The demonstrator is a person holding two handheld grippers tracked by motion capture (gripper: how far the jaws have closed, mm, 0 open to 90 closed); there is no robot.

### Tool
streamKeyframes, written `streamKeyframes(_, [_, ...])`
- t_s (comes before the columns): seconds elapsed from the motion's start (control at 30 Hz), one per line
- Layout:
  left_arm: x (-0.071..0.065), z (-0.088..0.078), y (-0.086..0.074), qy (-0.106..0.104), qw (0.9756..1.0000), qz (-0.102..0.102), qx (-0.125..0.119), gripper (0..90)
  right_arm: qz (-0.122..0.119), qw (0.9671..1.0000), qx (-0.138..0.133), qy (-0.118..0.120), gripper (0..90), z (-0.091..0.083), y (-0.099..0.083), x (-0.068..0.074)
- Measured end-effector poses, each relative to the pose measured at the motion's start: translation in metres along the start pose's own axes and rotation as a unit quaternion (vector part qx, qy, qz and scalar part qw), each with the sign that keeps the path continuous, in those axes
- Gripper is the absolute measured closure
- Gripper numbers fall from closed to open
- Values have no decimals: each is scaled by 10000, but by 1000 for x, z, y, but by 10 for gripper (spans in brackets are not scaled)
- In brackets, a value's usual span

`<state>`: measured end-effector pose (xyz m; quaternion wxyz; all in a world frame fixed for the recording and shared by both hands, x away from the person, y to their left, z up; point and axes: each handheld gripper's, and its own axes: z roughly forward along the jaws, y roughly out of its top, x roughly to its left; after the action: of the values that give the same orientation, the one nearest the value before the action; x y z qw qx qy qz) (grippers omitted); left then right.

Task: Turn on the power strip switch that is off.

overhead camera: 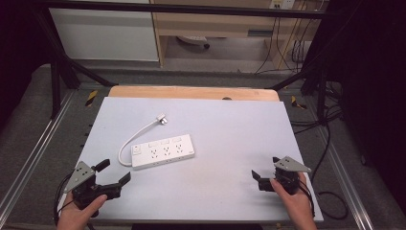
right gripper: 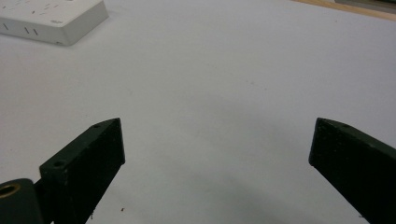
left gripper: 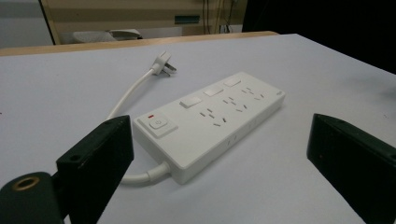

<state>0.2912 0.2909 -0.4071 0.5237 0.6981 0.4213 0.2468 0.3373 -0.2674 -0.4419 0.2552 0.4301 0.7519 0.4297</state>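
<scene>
A white power strip (overhead camera: 163, 151) with a row of sockets and switches lies flat on the white tabletop (overhead camera: 225, 129), left of centre. Its short white cord loops back to a plug (overhead camera: 162, 119) lying behind it. My left gripper (overhead camera: 115, 171) is open near the front left corner, a little short of the strip's switch end. In the left gripper view the power strip (left gripper: 219, 116) and plug (left gripper: 163, 64) lie just ahead of the open left gripper (left gripper: 219, 137). My right gripper (overhead camera: 265, 167) is open at the front right, over bare table. The right gripper (right gripper: 217, 135) holds nothing, with the strip's end (right gripper: 60, 21) far off.
A wooden strip (overhead camera: 191, 92) borders the table's far edge. A black metal frame (overhead camera: 62, 67) stands around the table, and cables (overhead camera: 330, 139) trail on the floor at the right. Wooden shelving (overhead camera: 210, 24) stands beyond.
</scene>
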Motion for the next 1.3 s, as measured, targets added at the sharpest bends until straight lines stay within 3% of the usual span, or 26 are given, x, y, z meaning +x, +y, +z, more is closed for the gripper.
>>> streamKeyframes(0.3, [-2, 1, 2, -59, 9999, -65, -135, 74, -23, 10000, 27, 61, 39, 1, 0, 2])
streamKeyframes(0.4, [-4, 2, 6, -79, 9996, 55, -253, 74, -37, 10000, 10, 71, 39, 2, 1, 2])
streamKeyframes(0.6, [-7, 8, 13, -179, 9995, 87, -231, 75, -25, 10000, 30, 63, 39, 1, 0, 2])
streamKeyframes(0.97, [-5, 14, 27, -158, 9996, -89, -236, 82, -61, 9999, 21, 131, 40, 2, 1, 4])
streamKeyframes(1.3, [-5, 21, 47, -147, 9996, -3, -259, 82, -71, 9999, 24, 150, 41, 2, 1, 4])
